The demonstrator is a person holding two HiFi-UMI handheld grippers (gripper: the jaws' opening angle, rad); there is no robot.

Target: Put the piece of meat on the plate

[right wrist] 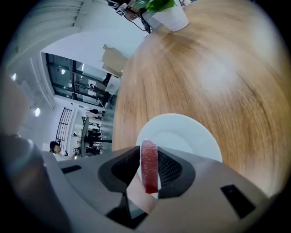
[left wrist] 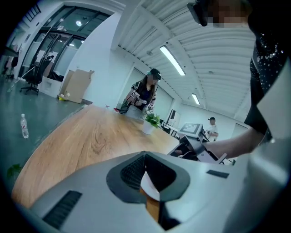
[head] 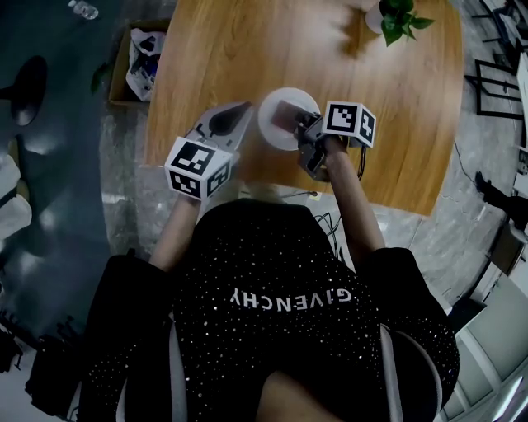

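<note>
One meat strip (right wrist: 149, 166), clamped lengthwise in the right gripper (head: 304, 124), points down at the white plate (right wrist: 191, 132); left gripper (left wrist: 145, 154) clenched.

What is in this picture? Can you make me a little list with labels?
table: wooden, with a potted plant at the far end
plate: white, empty, near the person
meat: red slice, pinched in the right tongs, over the plate
left tongs: closed, empty, beside the plate
job: meat not released yet
</note>
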